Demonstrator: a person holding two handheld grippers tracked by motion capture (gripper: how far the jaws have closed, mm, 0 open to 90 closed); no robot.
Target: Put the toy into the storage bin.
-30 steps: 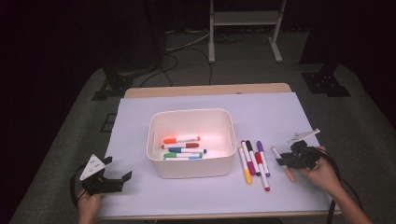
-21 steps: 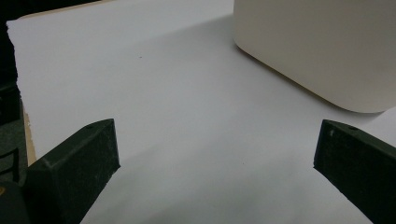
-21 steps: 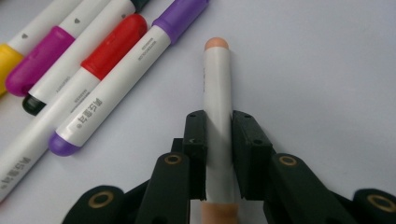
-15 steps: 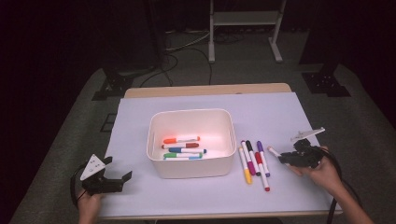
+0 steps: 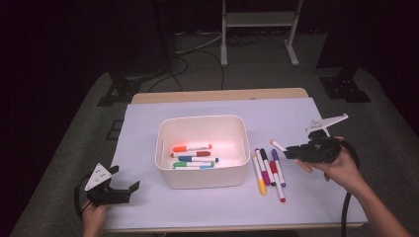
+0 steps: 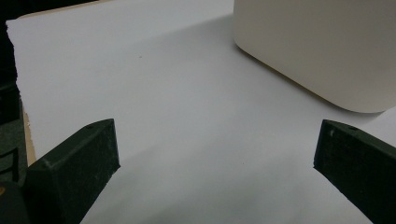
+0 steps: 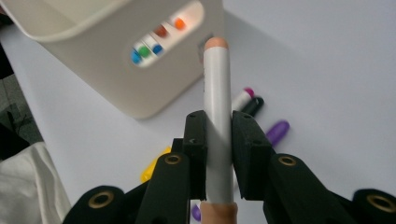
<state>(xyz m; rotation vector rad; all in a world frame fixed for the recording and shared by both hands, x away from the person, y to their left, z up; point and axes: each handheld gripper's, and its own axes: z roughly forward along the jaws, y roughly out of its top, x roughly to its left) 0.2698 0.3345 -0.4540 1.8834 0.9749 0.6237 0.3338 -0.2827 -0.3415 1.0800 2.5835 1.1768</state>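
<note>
A white marker with a peach cap [image 7: 217, 84] is clamped between the pads of my right gripper [image 7: 218, 135], which is shut on it. In the high view the marker [image 5: 276, 144] pokes left out of the right gripper [image 5: 292, 152], held above the table to the right of the white bin [image 5: 202, 178]. Several coloured markers [image 5: 193, 154] lie inside the bin. Several more markers [image 5: 267, 170] lie on the white sheet between the bin and my right hand. My left gripper [image 5: 123, 178] rests at the front left, open with nothing between its fingers [image 6: 74, 168].
The white sheet [image 5: 148, 128] covers the tabletop, with a wooden edge [image 5: 217, 95] showing at the back. The bin's corner [image 6: 317, 46] is ahead and right of the left gripper. Dark floor, cables and a stand's legs [image 5: 257, 44] lie beyond the table.
My right gripper has closed on the peach-capped marker and lifted it off the table. The left gripper has stayed where it was.
</note>
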